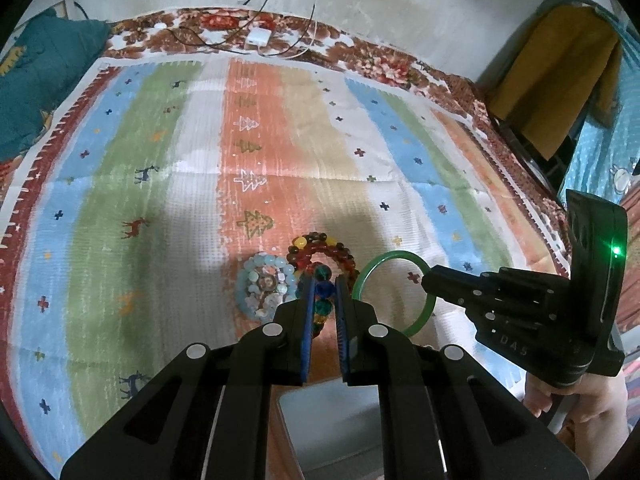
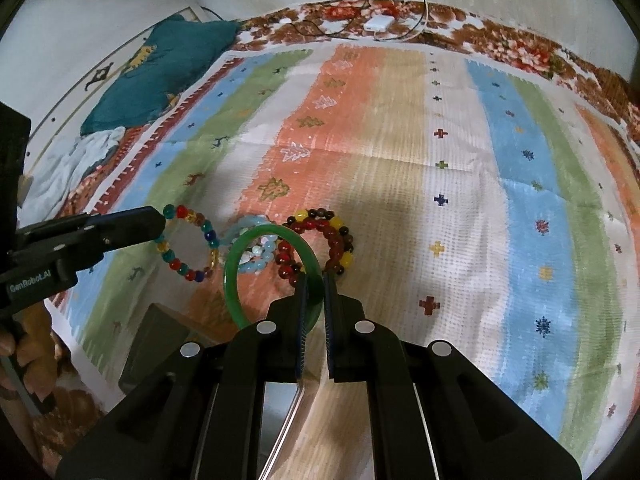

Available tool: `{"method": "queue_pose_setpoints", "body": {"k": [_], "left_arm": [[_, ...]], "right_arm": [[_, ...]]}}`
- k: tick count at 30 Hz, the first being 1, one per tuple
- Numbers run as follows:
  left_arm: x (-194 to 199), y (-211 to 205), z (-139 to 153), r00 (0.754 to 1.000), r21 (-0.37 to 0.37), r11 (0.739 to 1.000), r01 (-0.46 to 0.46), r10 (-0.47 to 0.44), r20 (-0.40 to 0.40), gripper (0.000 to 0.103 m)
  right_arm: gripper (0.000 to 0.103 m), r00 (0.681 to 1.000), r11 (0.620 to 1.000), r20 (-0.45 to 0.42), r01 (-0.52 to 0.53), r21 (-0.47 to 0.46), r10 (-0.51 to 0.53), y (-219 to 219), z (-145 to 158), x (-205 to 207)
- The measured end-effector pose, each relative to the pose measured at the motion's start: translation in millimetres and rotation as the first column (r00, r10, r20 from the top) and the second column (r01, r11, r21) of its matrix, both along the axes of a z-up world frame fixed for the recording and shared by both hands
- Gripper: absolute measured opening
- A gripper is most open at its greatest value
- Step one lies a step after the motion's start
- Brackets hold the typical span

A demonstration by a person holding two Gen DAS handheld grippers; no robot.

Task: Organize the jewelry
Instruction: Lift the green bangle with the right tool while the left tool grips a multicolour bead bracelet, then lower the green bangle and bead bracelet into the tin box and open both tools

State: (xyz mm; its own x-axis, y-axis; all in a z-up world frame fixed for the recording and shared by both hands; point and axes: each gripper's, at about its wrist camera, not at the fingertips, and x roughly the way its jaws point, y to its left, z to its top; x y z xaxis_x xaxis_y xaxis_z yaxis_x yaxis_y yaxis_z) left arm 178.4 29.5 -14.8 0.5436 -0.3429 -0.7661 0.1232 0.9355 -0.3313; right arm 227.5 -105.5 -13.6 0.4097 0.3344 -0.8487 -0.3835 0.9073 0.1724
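My left gripper (image 1: 322, 280) is shut on a multicoloured bead bracelet (image 1: 323, 298), which shows as a full ring in the right wrist view (image 2: 191, 242), held above the striped cloth. My right gripper (image 2: 315, 280) is shut on a green jade bangle (image 2: 240, 276), also seen in the left wrist view (image 1: 394, 258). A pale blue bead bracelet (image 1: 256, 290) and a red and yellow bead bracelet (image 1: 320, 246) lie on the cloth beyond both grippers. The two also show in the right wrist view, blue (image 2: 256, 252) and red (image 2: 320, 232).
A striped cloth (image 1: 280, 140) covers the bed. A box with a mirrored lid (image 1: 332, 420) sits under my left gripper, its edge in the right wrist view (image 2: 160, 340). A teal pillow (image 2: 160, 76) lies at the far left. A white charger with cables (image 1: 258, 36) lies at the far edge.
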Motion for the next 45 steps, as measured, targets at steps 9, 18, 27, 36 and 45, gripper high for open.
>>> {"method": "queue_pose_setpoints", "body": {"k": [9,18,27,36,45], "left_arm": [[-17.2,-0.8,12.6,0.999,-0.011,1.0,0.01,-0.009,0.032,0.009],[-34.1,-4.9,17.7,0.999,-0.016,1.0,0.024,-0.023,0.049,0.009],[-56.9,-9.8,22.0,0.997,-0.022,0.999,0.036,-0.034,0.064,0.009],[-76.5,-8.5,16.6,0.998,-0.03,0.999,0.026,-0.024,0.054,0.009],[-80.7,-7.6,3.3,1.0,-0.036,0.999,0.017,-0.017,-0.001,0.015]], "right_arm": [[0.009,1.0,1.0,0.027,-0.01,0.016,0.01,-2.6,12.4,-19.2],[0.009,0.999,0.999,0.038,-0.024,0.022,0.023,-3.8,17.0,-32.0],[0.009,0.999,0.999,0.042,-0.03,0.022,0.029,-6.5,18.6,-47.3],[0.009,0.999,0.999,0.038,-0.033,0.024,0.032,-8.8,18.1,-63.7],[0.01,0.998,0.997,-0.01,-0.054,0.06,0.055,-7.9,10.4,-70.7]]}}
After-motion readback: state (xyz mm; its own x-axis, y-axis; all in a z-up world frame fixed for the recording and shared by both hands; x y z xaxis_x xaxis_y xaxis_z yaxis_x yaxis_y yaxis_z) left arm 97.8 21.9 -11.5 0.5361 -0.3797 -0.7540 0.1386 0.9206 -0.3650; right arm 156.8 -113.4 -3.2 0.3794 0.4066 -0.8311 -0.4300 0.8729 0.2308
